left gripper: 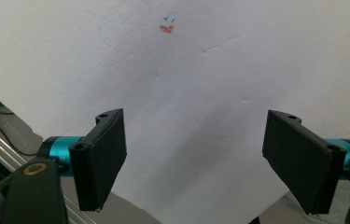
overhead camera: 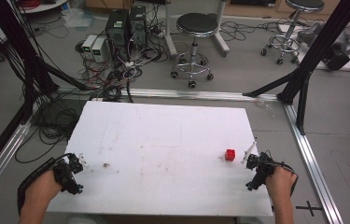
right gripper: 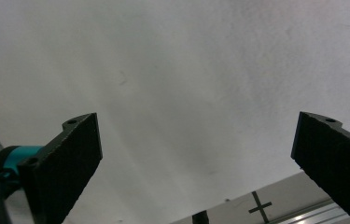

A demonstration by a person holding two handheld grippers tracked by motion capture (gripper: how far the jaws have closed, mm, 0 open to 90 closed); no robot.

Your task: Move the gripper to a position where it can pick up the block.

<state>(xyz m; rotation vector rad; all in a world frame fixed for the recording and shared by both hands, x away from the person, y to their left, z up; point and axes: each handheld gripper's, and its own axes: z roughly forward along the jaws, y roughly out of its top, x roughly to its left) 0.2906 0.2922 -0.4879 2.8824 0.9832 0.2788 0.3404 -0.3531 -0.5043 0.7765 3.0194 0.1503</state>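
Lower right of the high view, a red cube (overhead camera: pixel 229 154) sits just left of our right gripper (overhead camera: pixel 251 161). Its jaws gape wide over bare white board (overhead camera: pixel 163 140). Lower left, our left gripper (overhead camera: pixel 77 165) is spread wide too, holding nothing.

Place: looked like a robotics lab, not a home
Frame: black struts (overhead camera: pixel 319 39) and aluminium rails (overhead camera: pixel 313 163) ringed the white foam counter (overhead camera: pixel 163 140)
Gear: computer towers (overhead camera: pixel 127 25) sat on the floor in a cable tangle (overhead camera: pixel 116 74)
Seating: two round lab stools (overhead camera: pixel 195 42)
Floor: plain grey, taped cross (overhead camera: pixel 309 208)
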